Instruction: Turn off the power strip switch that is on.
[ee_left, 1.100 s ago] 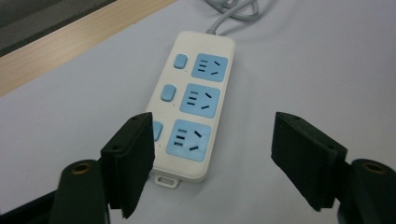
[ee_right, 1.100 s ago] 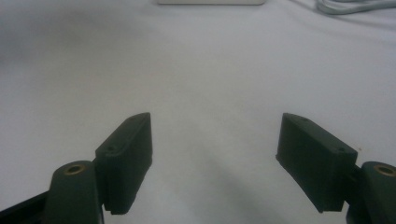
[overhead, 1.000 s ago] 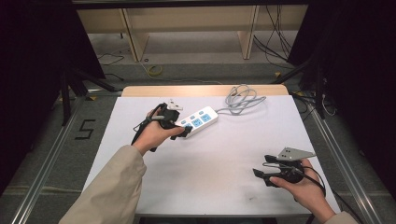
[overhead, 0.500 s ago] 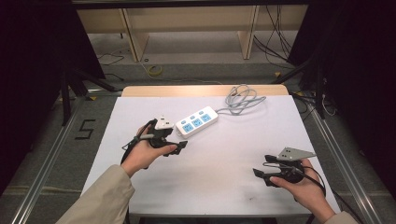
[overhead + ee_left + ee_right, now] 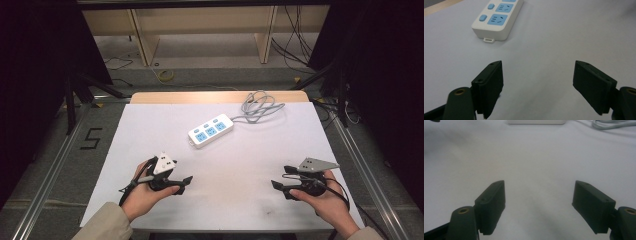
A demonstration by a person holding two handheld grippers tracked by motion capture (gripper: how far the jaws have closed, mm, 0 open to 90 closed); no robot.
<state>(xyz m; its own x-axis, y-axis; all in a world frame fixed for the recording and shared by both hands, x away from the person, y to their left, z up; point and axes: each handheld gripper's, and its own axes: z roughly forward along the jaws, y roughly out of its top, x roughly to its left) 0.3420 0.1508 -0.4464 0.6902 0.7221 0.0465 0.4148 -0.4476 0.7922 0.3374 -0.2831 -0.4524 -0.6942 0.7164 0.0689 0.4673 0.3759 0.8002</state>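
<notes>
Dark walls close the room on both sides, and behind the tabletop (image 5: 150, 130) stand pale wooden shelf frames (image 5: 200, 25) on a grey floor (image 5: 45, 165), where a black mark shaped like the number 5 (image 5: 91, 138) is seen. White sheet covers almost all the tabletop, and only a strip of wood shows at the far edge.

Near the middle of the far half lies a white power strip (image 5: 211, 130) with blue sockets; it lies at an angle, and everything else I place from it. Its grey cable (image 5: 260, 105) goes from its far right end and makes loose loops near the far edge of the tabletop.

Nearer to the person than the power strip and to its left is the left gripper (image 5: 186, 180), held in the left hand (image 5: 145, 192), with a grey three-cornered plate on top. It is well apart from the power strip. In the left gripper view its jaws stand wide apart with nothing between them, and the near end of the power strip (image 5: 499, 18) lies ahead.

Nearer than the power strip and to its right is the right gripper (image 5: 276, 184), held in the right hand (image 5: 325, 202). In the right gripper view its jaws also stand wide apart and hold nothing, only white sheet lies between them.
</notes>
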